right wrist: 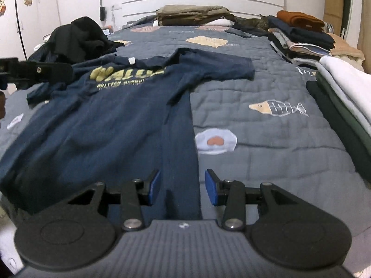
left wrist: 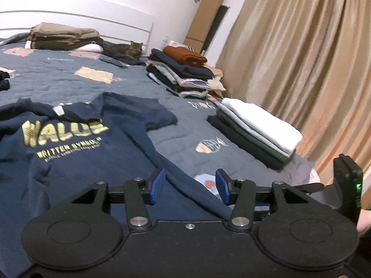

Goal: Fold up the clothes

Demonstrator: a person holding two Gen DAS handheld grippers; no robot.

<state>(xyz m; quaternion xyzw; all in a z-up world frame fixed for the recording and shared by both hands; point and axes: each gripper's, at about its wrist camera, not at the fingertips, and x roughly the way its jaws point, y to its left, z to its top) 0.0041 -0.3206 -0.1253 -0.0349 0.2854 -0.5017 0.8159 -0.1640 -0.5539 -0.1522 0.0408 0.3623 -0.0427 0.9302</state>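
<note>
Across the middle of both frames a navy T-shirt lies face up on the bed, chest print showing, which looks like the usual spread before folding; one sleeve reaches toward the upper right of the right wrist view, and the side nearest that camera seems already turned in, forming a long straight strip running down to the lower centre. The right gripper hangs over that strip's lower end with its jaws apart and nothing between the blue pads; the cloth lies below them, not pinched. The left gripper sits at the lower centre of its own view above the shirt's hem edge, jaws likewise apart and empty. Both are probably lined up on the lower edge to lift it. The shirt is thin, limp cotton with soft creases and a cracked yellow print; the quilt is padded, stitched in squares, with fish and egg motifs. Finished work is kept clear along the right: a flat white-topped pile and a taller mixed stack. Unfolded dark clothes heap at upper left of the right wrist view. A tabby cat rests by the headboard.
</note>
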